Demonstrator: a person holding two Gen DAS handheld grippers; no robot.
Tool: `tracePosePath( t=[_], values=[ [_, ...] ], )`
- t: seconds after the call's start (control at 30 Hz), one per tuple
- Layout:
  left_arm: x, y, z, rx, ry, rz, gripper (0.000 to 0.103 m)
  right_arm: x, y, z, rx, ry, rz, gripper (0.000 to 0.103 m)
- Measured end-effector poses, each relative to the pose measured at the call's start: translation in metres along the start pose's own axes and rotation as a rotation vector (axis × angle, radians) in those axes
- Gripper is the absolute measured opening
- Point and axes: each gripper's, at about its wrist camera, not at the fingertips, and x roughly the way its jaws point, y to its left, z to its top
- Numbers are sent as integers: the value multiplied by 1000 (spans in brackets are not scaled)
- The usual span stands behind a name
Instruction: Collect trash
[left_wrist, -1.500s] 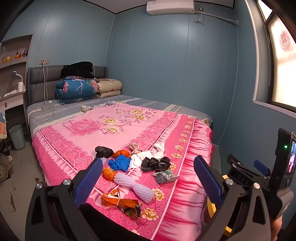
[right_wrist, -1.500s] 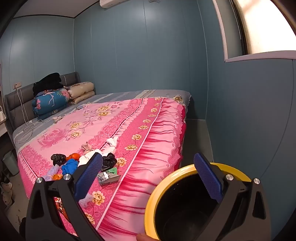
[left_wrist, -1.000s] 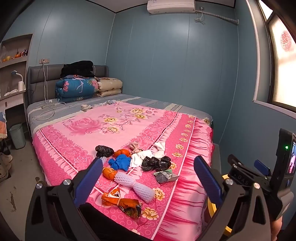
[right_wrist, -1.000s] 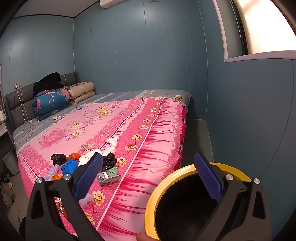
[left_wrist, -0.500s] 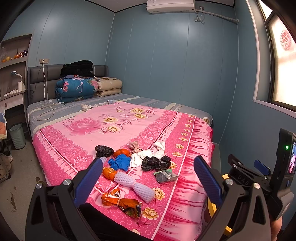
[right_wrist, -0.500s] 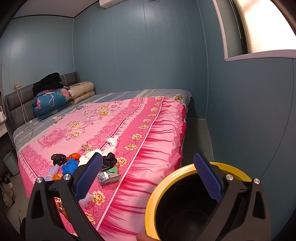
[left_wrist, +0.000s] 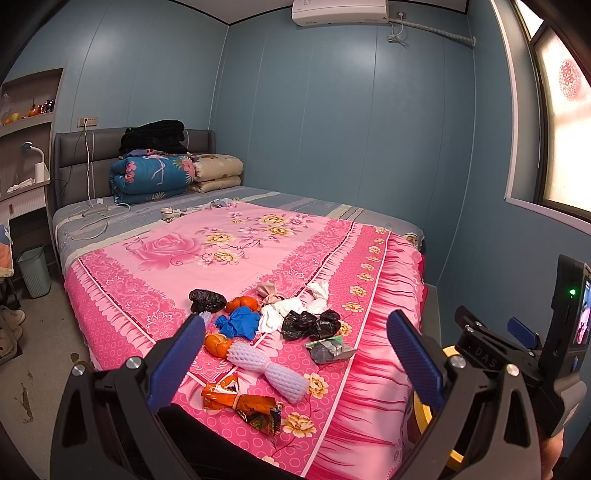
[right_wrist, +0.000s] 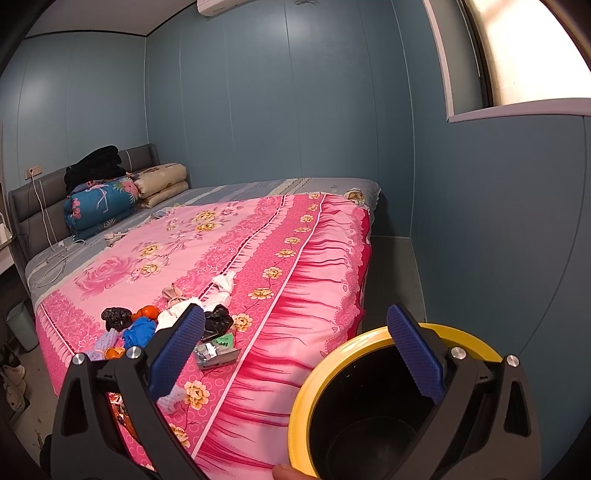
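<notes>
1. Left gripper (left_wrist: 295, 354): jaws spread wide, empty, held above the near corner of the bed (left_wrist: 258, 254).
2. Between those jaws, on the pink cover: trash pile (left_wrist: 269, 325) of black bags, a blue glove (left_wrist: 240, 323), white rags, a foam sleeve (left_wrist: 267, 369) and an orange wrapper (left_wrist: 240, 400) nearest.
3. Right gripper (right_wrist: 295, 354): jaws likewise wide apart, holding nothing.
4. Just under its right finger: yellow-rimmed black bin (right_wrist: 369, 413), beside the bed's edge, a fingertip at its rim.
5. Left of that gripper: same pile, well apart from the bin.
</notes>
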Motion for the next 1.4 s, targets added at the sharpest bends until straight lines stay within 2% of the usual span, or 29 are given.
tracePosePath(
  t=[1.4],
  values=[
    [2, -2, -2, 2, 7, 1, 95, 0, 0, -1, 1, 1, -3, 95]
  ],
)
